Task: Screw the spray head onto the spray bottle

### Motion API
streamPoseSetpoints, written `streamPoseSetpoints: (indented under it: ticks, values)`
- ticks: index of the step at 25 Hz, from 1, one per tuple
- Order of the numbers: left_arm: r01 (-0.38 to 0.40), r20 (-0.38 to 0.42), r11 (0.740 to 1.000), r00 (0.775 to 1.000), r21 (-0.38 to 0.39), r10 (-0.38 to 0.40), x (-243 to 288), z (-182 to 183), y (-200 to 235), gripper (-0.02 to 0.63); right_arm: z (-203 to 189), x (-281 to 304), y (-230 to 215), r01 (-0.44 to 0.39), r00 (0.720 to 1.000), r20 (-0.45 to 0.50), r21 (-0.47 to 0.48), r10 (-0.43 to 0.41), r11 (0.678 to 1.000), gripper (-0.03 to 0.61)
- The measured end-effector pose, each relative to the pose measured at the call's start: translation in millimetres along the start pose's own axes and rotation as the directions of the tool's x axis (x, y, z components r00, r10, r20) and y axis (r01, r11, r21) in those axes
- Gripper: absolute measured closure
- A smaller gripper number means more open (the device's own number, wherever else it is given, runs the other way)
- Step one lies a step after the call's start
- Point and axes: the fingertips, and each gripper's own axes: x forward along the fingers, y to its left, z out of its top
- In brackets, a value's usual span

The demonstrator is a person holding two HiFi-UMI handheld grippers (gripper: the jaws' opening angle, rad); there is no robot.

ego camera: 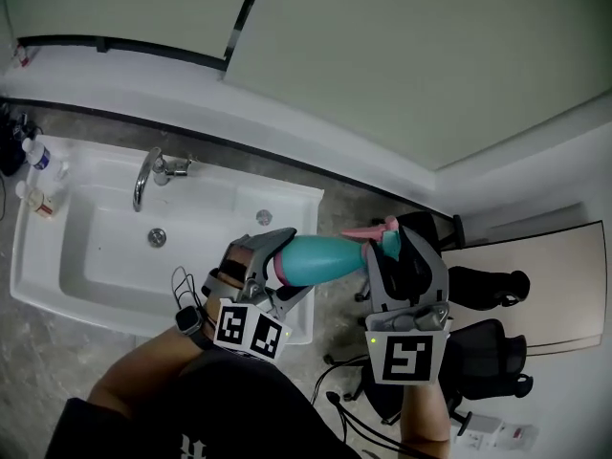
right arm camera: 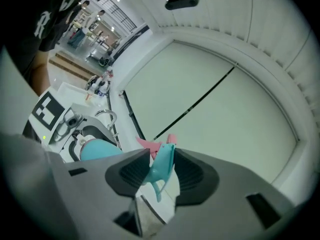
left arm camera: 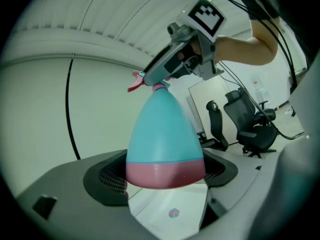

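Gripping the spray bottle (ego camera: 320,259) by its pink bottom end, the left gripper (ego camera: 273,261) has it lying almost level. The narrow neck points away from those jaws toward the right gripper (ego camera: 394,247), which is clenched on the teal spray head (right arm camera: 161,165). From above, the head sits right at the bottle's neck, its pink nozzle sticking out past the right jaws, though I cannot tell whether the thread has caught. The left gripper view adds what the head view lacks: both pads pressed on the pink band, and the head meeting a pink collar at the bottle's far tip. The right gripper view shows the trigger hanging between its jaws, with the bottle's body half hidden behind one jaw. Below and beyond the left gripper is a white sink (ego camera: 38,290) with a chrome faucet (ego camera: 143,178) and small bottles (ego camera: 43,161) at its far corner. Beyond the right gripper stand black office chairs (ego camera: 488,347) beside a desk (ego camera: 540,275).
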Motion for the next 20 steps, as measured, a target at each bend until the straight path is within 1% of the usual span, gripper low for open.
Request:
streamPoseSetpoints:
  ticks: [1,3,4,5,7,10,11,13,16,18,20]
  values:
    - [-0.011,0.004,1.000,1.000,-0.021,0.011,0,0,1,0.193,2,1,-4,0.024,1.000,0.007,0.048,-0.024,0.999,0.425]
    - [-0.001,0.015,0.995,1.000,-0.096,0.003,2,-1,1,0.193,5,1,-10,0.091,0.996,0.008,0.160,-0.093,0.983,0.425]
    - [0.002,0.015,0.994,1.000,-0.113,0.000,3,-1,1,0.193,5,0,-11,0.118,0.993,-0.005,0.186,-0.119,0.975,0.425]
    - [-0.004,0.011,0.994,1.000,-0.107,0.005,2,-2,2,0.193,4,1,-10,0.137,0.991,-0.025,0.194,-0.134,0.971,0.425]
    - [-0.047,-0.005,0.997,0.999,-0.053,0.047,1,-3,8,0.193,-1,4,-7,0.148,0.988,-0.072,0.205,-0.136,0.968,0.425]
    - [-0.135,-0.014,0.990,0.991,0.041,0.135,-1,-6,17,0.193,-11,9,-7,0.136,0.985,-0.136,0.261,-0.103,0.956,0.425]
    - [-0.152,-0.014,0.987,0.988,0.061,0.153,-2,-6,18,0.193,-14,9,-7,0.132,0.984,-0.152,0.278,-0.092,0.951,0.425]
    - [-0.160,-0.017,0.984,0.987,0.081,0.161,-1,-7,17,0.193,-17,8,-7,0.114,0.984,-0.169,0.310,-0.063,0.944,0.425]
    - [-0.145,-0.012,0.986,0.989,0.078,0.147,0,-11,14,0.193,-16,6,0,0.058,0.985,-0.172,0.355,0.004,0.933,0.425]
    - [-0.134,0.005,0.990,0.991,0.047,0.134,0,-12,12,0.193,-11,4,5,0.020,0.985,-0.166,0.361,0.043,0.932,0.423]
    - [-0.120,0.043,0.993,0.992,0.014,0.119,-1,-8,11,0.193,-6,0,4,-0.006,0.986,-0.152,0.374,0.068,0.928,0.423]
